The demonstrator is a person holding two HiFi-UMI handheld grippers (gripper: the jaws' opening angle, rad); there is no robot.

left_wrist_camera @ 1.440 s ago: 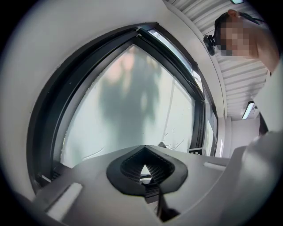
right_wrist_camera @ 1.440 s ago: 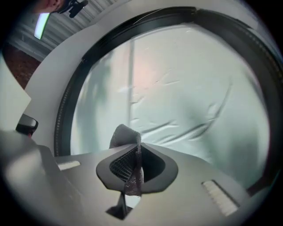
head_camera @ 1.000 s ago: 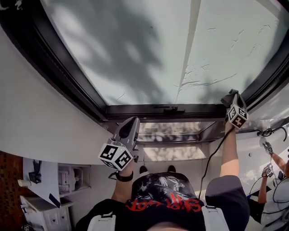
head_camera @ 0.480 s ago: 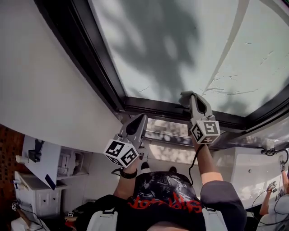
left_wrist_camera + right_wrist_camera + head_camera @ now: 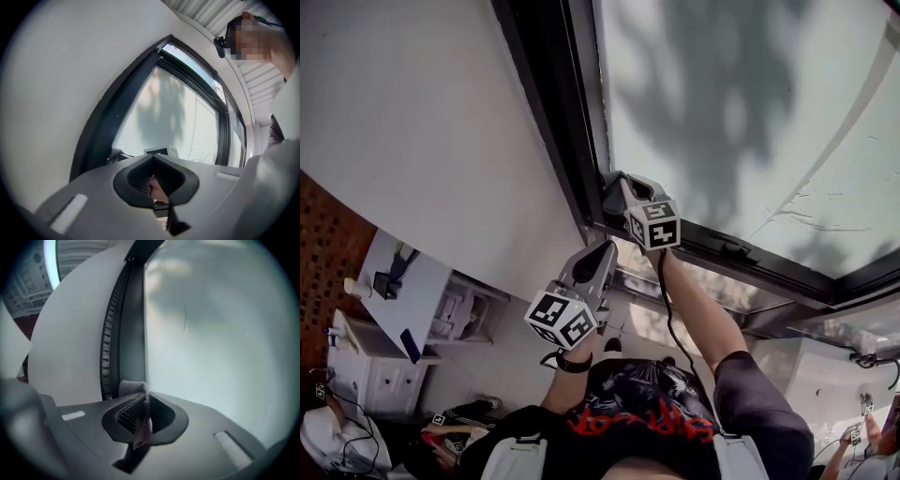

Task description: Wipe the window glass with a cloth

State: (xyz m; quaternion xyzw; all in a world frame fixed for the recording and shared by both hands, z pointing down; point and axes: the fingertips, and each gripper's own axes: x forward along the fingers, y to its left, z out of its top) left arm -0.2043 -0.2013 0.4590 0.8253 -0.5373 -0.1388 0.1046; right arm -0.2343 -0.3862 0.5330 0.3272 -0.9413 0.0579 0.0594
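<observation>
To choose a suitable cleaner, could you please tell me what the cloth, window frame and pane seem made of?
Cloth: grey, fuzzy-surfaced fabric, perhaps microfibre; it folds limply.
Window frame: dark, smooth, matt profiles, either painted metal or plastic; the look leaves it open.
Pane: glass, hazy and pale, with leaf shadows on it.
</observation>
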